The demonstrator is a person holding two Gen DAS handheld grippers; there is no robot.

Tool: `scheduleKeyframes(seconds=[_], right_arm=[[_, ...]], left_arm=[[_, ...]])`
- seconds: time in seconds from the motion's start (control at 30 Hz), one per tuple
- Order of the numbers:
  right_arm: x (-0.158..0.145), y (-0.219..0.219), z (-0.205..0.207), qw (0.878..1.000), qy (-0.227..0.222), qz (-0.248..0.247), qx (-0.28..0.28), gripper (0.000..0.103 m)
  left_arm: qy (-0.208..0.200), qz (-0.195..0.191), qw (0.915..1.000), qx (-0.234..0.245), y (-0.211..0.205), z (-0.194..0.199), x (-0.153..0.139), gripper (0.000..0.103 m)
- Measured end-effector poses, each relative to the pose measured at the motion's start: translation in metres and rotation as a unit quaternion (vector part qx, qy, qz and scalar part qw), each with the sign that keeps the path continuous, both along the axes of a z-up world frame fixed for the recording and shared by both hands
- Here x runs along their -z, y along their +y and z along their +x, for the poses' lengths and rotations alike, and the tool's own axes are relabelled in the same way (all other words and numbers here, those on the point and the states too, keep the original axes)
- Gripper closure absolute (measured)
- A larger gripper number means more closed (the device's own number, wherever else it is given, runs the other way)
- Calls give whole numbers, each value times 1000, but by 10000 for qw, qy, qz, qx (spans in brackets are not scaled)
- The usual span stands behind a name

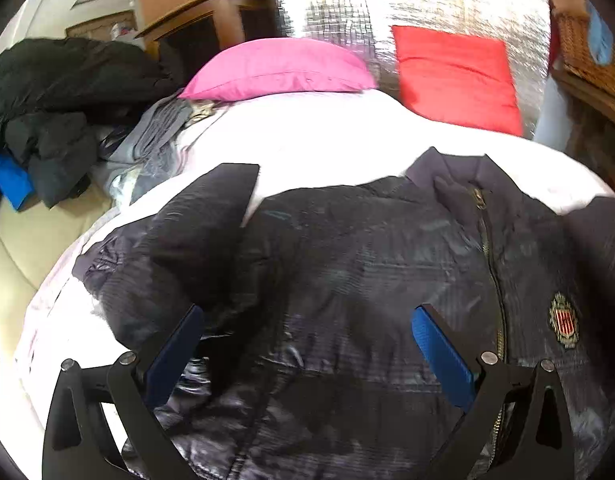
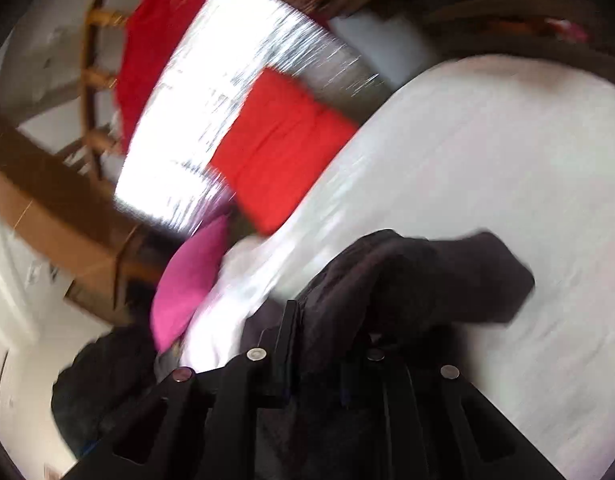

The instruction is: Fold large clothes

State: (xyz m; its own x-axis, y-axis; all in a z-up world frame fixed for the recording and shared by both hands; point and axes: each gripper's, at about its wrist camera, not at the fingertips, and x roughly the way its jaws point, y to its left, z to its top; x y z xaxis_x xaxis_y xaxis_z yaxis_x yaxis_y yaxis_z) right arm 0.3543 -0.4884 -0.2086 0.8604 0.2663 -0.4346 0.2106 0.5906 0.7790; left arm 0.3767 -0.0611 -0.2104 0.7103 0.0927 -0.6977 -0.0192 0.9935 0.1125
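A dark navy puffer jacket (image 1: 347, 280) lies face up on the white bed (image 1: 327, 132), zip and a red-gold chest badge (image 1: 563, 320) showing at the right. One sleeve is folded across its left side. My left gripper (image 1: 307, 320) hovers open above the jacket's middle, blue pads wide apart with nothing between them. In the right wrist view my right gripper (image 2: 319, 344) is shut on a bunched dark sleeve of the jacket (image 2: 419, 276), which hangs over the white sheet (image 2: 487, 168). That view is blurred.
A pink pillow (image 1: 279, 68) and a red cushion (image 1: 455, 76) lean at the head of the bed against a shiny silver panel (image 1: 407, 4). Dark clothes (image 1: 63, 92) are piled at the left beside a grey folded garment (image 1: 163, 128). Wooden furniture stands behind.
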Motion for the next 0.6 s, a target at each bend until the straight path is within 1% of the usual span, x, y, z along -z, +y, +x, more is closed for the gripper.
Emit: scheduleKeyframes(seconds=[0.07,0.2,0.27,0.33,0.47,0.5,0.57,0.6], right_arm=[[0,27,-4,9996,22,36,-265,86],[14,87,-18,9957,115,284,-879,86],[22,107,-27,9934,188,308,-1086,86],[30,125,-46,9909,229,388,-1270,86],[45,142,-49,9840,396,592,-1635,85],[47,144,-50,9825,459,601,-1703,83],[48,145,-52,9788,623,670,-1834,76],[46,142,-55,9760,618,799,-1932,62]], left_arm=[[-20,-139,9999,-76,8,-1,-4,0],[-60,-318,9994,-136,20,-4,-10,0],[-50,-418,9990,-156,24,-7,-11,0],[-30,-546,9984,-153,28,-8,-12,0],[-20,-708,9974,-111,32,-12,-14,0],[-28,-719,9974,-105,32,-13,-14,0],[-70,-730,9973,-98,31,-16,-16,0],[-81,-742,9972,-83,31,-16,-17,0]])
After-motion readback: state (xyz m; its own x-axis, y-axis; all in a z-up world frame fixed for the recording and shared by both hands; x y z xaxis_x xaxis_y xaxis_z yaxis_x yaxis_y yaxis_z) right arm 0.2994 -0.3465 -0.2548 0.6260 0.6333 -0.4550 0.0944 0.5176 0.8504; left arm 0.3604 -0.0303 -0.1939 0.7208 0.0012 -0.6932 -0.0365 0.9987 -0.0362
